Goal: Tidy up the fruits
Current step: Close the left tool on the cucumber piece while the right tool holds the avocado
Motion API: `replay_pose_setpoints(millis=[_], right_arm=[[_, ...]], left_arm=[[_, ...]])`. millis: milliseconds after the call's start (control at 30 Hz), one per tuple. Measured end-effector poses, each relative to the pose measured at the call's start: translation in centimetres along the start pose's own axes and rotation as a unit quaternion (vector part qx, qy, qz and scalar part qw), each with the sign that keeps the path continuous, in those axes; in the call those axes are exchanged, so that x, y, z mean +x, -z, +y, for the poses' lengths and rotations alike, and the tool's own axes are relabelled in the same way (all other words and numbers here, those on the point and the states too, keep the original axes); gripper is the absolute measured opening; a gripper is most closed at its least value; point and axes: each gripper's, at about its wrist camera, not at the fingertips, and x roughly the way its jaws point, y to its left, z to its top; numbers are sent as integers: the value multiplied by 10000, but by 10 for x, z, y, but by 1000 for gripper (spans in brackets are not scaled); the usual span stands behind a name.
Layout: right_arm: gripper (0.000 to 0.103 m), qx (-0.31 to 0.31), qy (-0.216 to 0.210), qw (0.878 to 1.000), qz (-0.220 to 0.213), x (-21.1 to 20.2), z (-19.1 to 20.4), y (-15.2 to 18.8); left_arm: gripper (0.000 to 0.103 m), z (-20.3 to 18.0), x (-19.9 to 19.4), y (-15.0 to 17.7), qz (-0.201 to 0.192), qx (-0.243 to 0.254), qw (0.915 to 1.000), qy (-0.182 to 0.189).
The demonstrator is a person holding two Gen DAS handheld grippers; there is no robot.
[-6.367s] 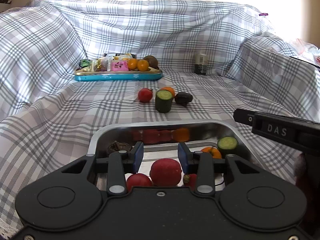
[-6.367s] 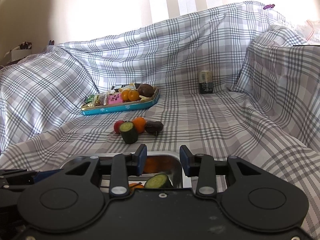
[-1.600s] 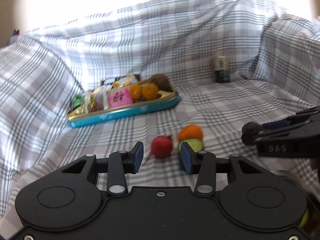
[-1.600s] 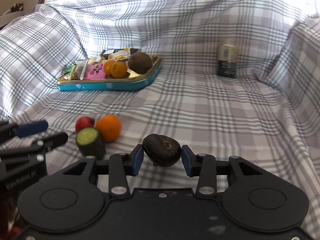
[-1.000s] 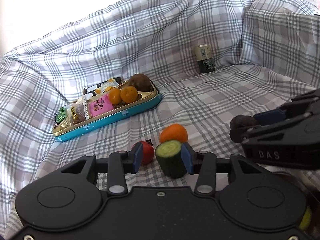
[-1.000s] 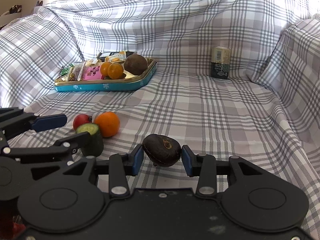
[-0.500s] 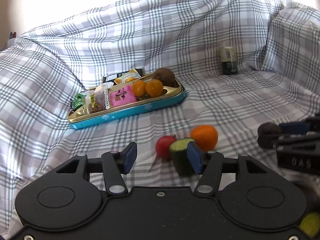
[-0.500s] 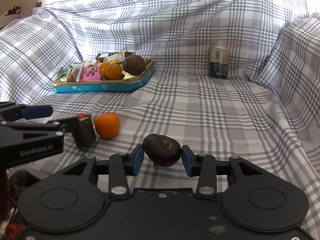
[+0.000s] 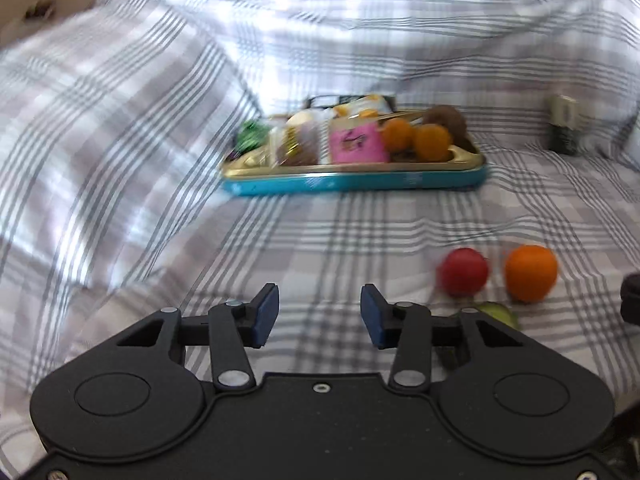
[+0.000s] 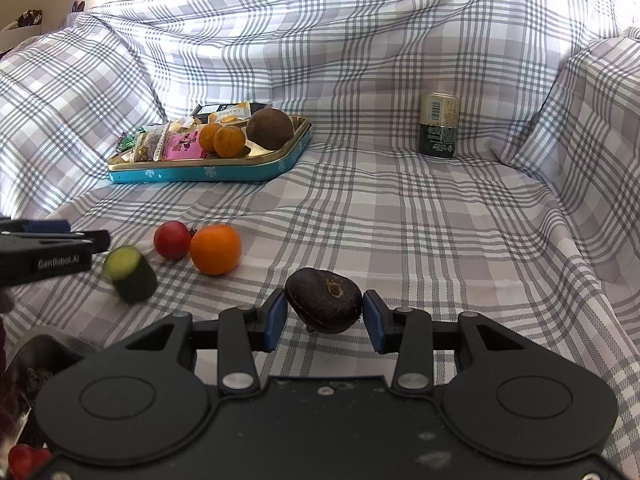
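My right gripper (image 10: pixel 324 316) is shut on a dark brown fruit (image 10: pixel 320 298), held just above the checked cloth. To its left lie an orange (image 10: pixel 216 249), a red tomato (image 10: pixel 172 240) and a cut cucumber piece (image 10: pixel 130 274), tilted over. My left gripper (image 10: pixel 52 250) reaches in from the left edge beside the cucumber. In the blurred left wrist view the left gripper (image 9: pixel 319 316) has nothing between its fingers and its jaws are closing. The tomato (image 9: pixel 464 272) and orange (image 9: pixel 530 273) sit to its right. The cucumber (image 9: pixel 498 314) peeks out behind the right finger.
A teal tin tray (image 10: pixel 208 174) with snacks, two small oranges and a brown fruit stands at the back left. A can (image 10: pixel 438 125) stands at the back right. A metal tray's rim (image 10: pixel 44 344) shows at the lower left. Cloth-covered walls rise on all sides.
The left gripper let go of the cucumber, opened wide, swung left away from the fruits and narrowed again. The cucumber now lies tilted. The right gripper has kept still with the dark fruit.
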Motion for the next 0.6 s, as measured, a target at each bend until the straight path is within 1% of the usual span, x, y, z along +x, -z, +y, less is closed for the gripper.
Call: replay_pose_setpoints(millis=[67, 133, 233, 300, 367, 400, 433, 467, 500, 533, 600], right_arm=[[43, 13, -2, 10000, 1, 0, 0, 0], [43, 8, 3, 10000, 7, 1, 1, 0], [43, -33, 7, 10000, 0, 1, 2, 0], [43, -48, 11, 10000, 7, 1, 3, 1], [43, -49, 8, 10000, 8, 1, 3, 1], [43, -51, 9, 10000, 2, 0, 3, 1], [43, -52, 12, 10000, -6, 1, 3, 1], [43, -47, 9, 10000, -10, 0, 3, 1], [43, -36, 5, 10000, -11, 1, 3, 1], [43, -21, 2, 10000, -15, 0, 2, 1], [43, 18, 1, 10000, -29, -1, 1, 1]], left_arm=[[52, 4, -7, 1, -68, -59, 9999, 137], [52, 1, -16, 1, -157, 36, 9991, 396], [53, -9, -26, 1, -279, 190, 9955, 886], [54, -16, -30, 1, -325, 242, 9936, 1056], [55, -23, -28, 1, -257, 277, 9931, 1112], [55, -28, -24, 1, -142, 358, 9936, 1065], [58, -33, -21, 4, -87, 443, 9937, 1023], [59, -36, -22, 7, -210, 488, 9937, 990], [59, -38, -24, 9, -251, 572, 9933, 974], [59, -41, -25, 10, -262, 621, 9926, 1013], [59, -43, -26, 12, -87, 611, 9899, 1278]])
